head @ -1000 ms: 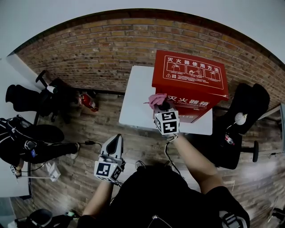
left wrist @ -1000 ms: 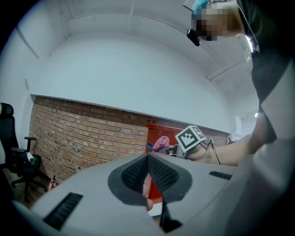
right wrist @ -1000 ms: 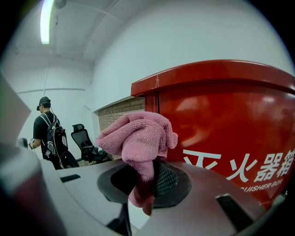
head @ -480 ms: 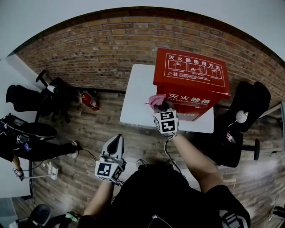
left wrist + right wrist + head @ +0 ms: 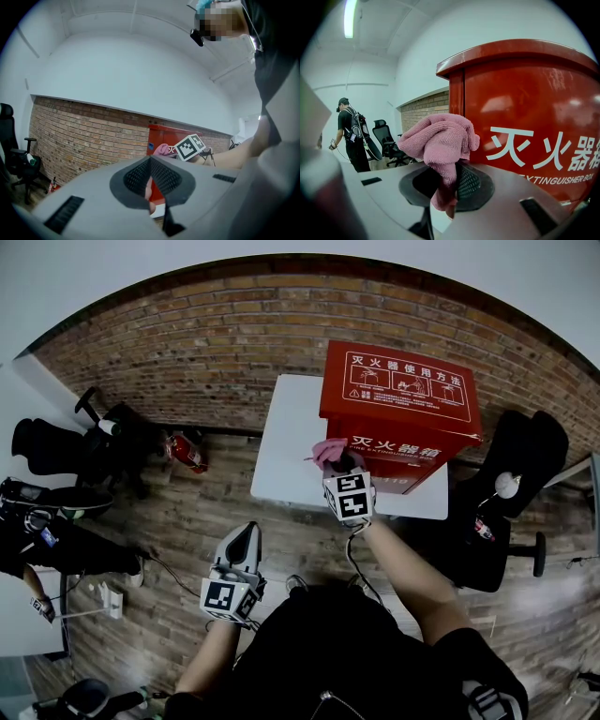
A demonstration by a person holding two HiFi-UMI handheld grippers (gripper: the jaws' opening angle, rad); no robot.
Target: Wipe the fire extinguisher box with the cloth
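Pink cloth [image 5: 440, 140], clamped in the right gripper [image 5: 450, 187], is hovering by the front left corner of the box [image 5: 398, 418]; the closed left gripper [image 5: 151, 183] is hanging back.

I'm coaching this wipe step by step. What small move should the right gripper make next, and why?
Probably ease the right gripper forward and sweep rightward: its jaws are shut on the pink cloth, bunched at the left edge of the red box front, most of which lies to its right.

The left gripper [image 5: 248, 529] and right gripper [image 5: 341, 462] are grey, each bearing a white black-marked cube [image 5: 350, 498]. The top [image 5: 328, 652] is black, short-sleeved.
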